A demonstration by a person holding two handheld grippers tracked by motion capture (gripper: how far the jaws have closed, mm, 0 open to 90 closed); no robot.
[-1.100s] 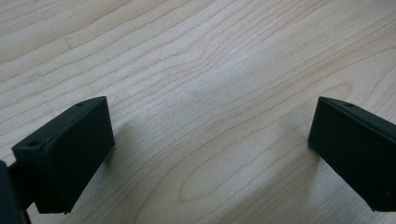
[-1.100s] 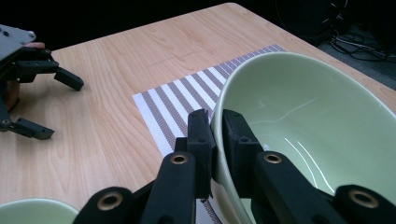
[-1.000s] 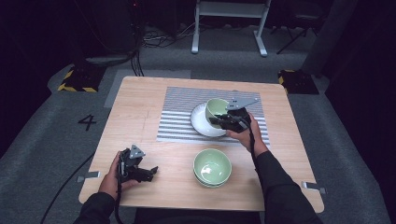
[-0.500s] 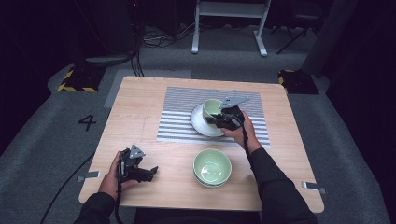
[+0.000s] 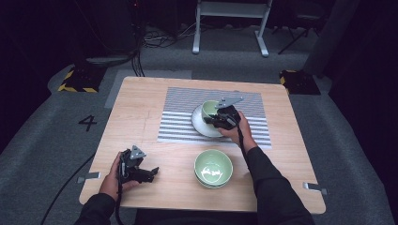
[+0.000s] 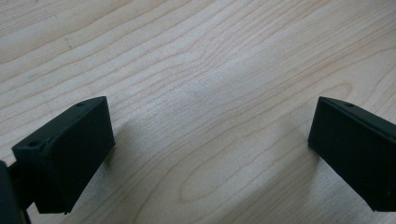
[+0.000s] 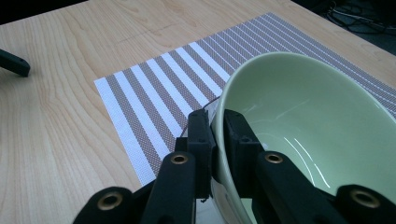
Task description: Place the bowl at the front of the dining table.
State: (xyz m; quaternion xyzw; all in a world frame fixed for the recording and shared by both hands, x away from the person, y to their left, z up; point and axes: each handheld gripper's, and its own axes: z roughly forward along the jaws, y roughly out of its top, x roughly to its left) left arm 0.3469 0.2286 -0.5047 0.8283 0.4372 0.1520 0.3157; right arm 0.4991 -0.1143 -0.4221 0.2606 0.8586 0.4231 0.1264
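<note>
R gripper [image 7: 215, 140] centre frame, arm reaching fwd, jaws clamped on bowl [image 7: 308, 121] rim (over plate [image 5: 201, 125]). L gripper [image 6: 210, 154] lower left, jaws wide apart, nothing between, low over table [image 6: 196, 56].

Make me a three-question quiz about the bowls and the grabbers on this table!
1. Where is the bowl that the right gripper holds?
A. over the white plate on the striped mat
B. on the floor
C. beside the left gripper

2. What colour are the stacked bowls near the table's front edge?
A. red
B. pale green
C. blue

3. How do the left gripper's jaws stand?
A. wide apart, nothing between
B. clamped on a bowl
C. clamped on a spoon

Answers: 1 A, the high view shows it above the plate. 2 B, both are green. 3 A, only bare wood lies between them.
</note>
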